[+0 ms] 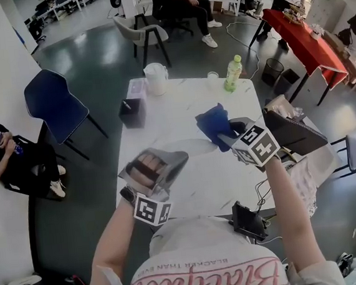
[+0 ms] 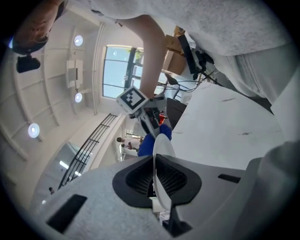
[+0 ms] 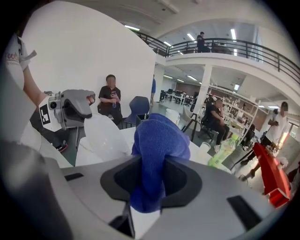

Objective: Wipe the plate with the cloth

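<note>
- The left gripper (image 2: 153, 176) is clamped on the rim of a thin, round white plate (image 3: 104, 133). It holds the plate on edge in the air above a white rectangular table (image 1: 181, 107).
- The right gripper (image 3: 150, 187) is closed on a bunched, deep blue cloth (image 3: 157, 150). A thick fold of the cloth sticks out past its jaws.
- The cloth sits just beside the plate, close to its upper edge. No view shows whether the two are touching.
- Judged from this, both things are picked up and brought together, and the wiping itself is starting or under way. The plate shows no marks or wet streaks, so how much has been wiped cannot be told.
- At the far end of the table stands a white plastic jug (image 1: 155, 78). Its contents are not visible.
- Near it is a small clear cup (image 1: 213, 76), too small to tell whether anything is in it.
- A capped green plastic bottle (image 1: 233, 72) stands beside the cup, and its fill level is unclear.
</note>
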`<state>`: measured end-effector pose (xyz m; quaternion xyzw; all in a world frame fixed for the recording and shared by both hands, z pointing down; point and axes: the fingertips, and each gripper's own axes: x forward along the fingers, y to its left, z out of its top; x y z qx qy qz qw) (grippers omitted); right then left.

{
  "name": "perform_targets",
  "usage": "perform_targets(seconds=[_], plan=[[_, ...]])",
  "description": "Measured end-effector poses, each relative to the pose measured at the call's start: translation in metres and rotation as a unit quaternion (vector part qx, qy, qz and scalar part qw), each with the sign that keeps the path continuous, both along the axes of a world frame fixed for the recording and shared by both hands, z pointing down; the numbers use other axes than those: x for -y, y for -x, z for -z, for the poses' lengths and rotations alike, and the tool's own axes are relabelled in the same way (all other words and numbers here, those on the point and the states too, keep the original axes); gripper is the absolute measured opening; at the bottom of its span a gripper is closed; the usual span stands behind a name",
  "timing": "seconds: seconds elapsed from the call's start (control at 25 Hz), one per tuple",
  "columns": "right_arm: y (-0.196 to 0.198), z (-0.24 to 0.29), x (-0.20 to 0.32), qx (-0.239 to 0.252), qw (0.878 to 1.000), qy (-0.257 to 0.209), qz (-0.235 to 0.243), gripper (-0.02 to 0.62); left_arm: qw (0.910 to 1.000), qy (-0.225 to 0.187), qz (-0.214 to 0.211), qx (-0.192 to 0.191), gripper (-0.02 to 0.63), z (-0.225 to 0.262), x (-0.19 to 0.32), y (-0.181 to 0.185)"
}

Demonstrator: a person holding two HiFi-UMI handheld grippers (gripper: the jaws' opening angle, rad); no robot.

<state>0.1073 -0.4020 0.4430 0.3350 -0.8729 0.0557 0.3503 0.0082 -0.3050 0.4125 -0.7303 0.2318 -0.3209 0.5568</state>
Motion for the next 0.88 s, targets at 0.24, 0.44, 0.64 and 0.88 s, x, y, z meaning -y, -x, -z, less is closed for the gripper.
perform_targets(seconds=[0.24,0.44,0.64,0.88], plan=[[-0.015,0.027,-0.015,0.059,0.997,-0.027,-0.037,0.106,0.9908,0.066,0.066,-0.098,0.017,0.002,0.012,0.011],[-0.013,0.043,-0.027,0.098,0.992,-0.049,-0.058,0.106,0.956,0.145,0.126,-0.221,0.017,0.007,0.026,0.023],[-0.007,0.05,-0.03,0.135,0.986,-0.06,-0.082,0.106,0.8905,0.239,0.174,-0.346,0.015,0.011,0.043,0.033],[0.003,0.047,-0.028,0.129,0.983,-0.079,-0.106,0.106,0.7666,0.346,0.185,-0.508,0.015,0.021,0.058,0.047]])
